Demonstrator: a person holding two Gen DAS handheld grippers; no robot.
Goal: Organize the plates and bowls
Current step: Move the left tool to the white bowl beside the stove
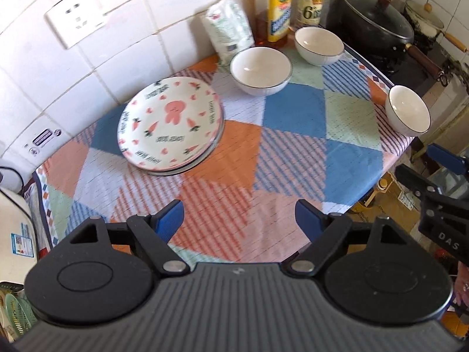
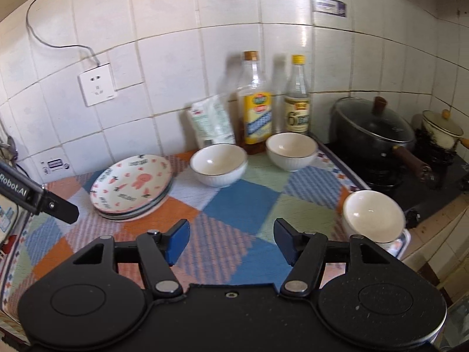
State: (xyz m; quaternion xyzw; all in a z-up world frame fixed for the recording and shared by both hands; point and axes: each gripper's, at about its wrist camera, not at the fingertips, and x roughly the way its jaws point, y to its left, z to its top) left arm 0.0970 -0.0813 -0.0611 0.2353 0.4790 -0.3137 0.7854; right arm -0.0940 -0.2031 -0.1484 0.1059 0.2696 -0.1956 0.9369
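A stack of plates, the top one white with a pink rabbit and carrots (image 1: 171, 123) (image 2: 132, 183), sits on the patchwork cloth near the wall. Three white bowls stand apart: one beside the plates (image 1: 261, 70) (image 2: 218, 164), one by the bottles (image 1: 319, 44) (image 2: 291, 150), one at the cloth's right edge (image 1: 408, 113) (image 2: 373, 215). My left gripper (image 1: 240, 218) is open and empty above the cloth's near side. My right gripper (image 2: 231, 239) is open and empty, left of the edge bowl.
Two bottles (image 2: 256, 102) (image 2: 297, 96) and a white bag (image 2: 211, 120) stand against the tiled wall. A black lidded pot (image 2: 372, 129) and a cream pan (image 2: 441, 130) sit on the stove at right. The cloth's right edge (image 1: 392, 152) drops off.
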